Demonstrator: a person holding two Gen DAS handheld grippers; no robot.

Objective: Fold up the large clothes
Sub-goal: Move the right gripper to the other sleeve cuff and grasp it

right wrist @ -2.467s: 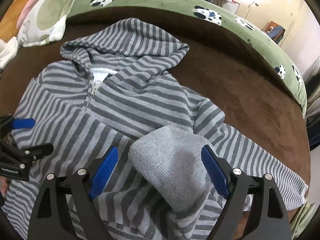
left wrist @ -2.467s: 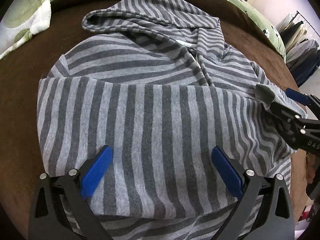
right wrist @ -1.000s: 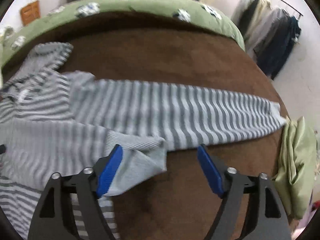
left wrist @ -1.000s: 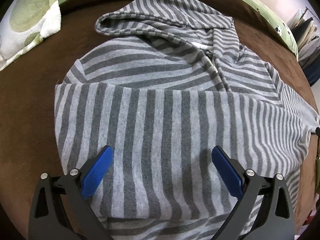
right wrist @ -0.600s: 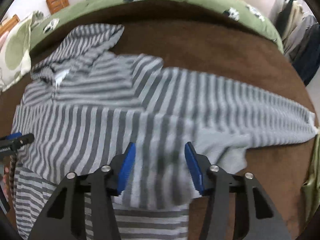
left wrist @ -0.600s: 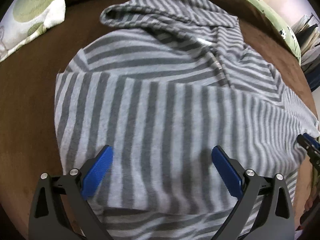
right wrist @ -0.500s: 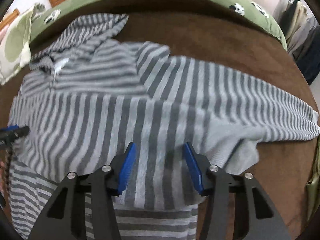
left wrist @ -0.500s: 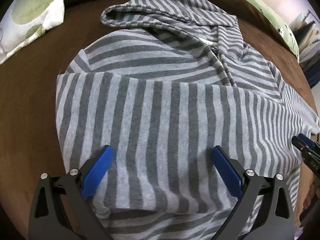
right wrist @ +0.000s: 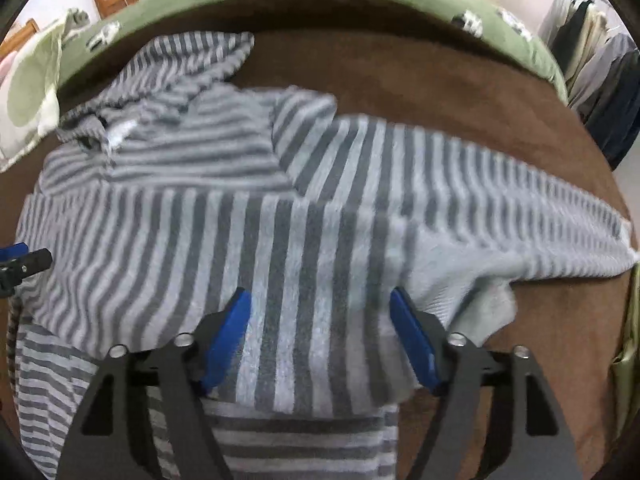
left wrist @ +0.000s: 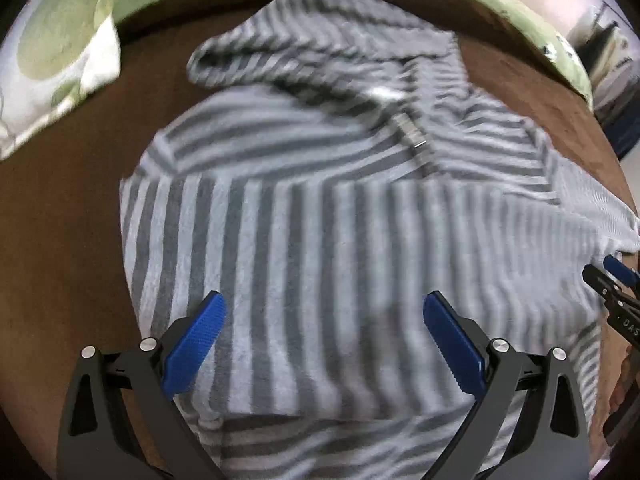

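Left gripper (left wrist: 322, 334): fingers wide apart above the cloth, gripping nothing
Right gripper (right wrist: 320, 332): fingers opening, pads off the fabric
Striped hoodie (left wrist: 320, 216): flat on brown bedspread (right wrist: 420, 80); hood far, one sleeve folded across, other stretched right

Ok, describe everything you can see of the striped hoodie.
The striped hoodie is a soft knit in light and dark grey bands, lying front up on the brown blanket. Its hood is flat at the far end, with a zip down the chest. One sleeve is folded across the body; the other sleeve stretches sideways. A plain ribbed cuff sits by the right claw, whose jaws are opening above the cloth.
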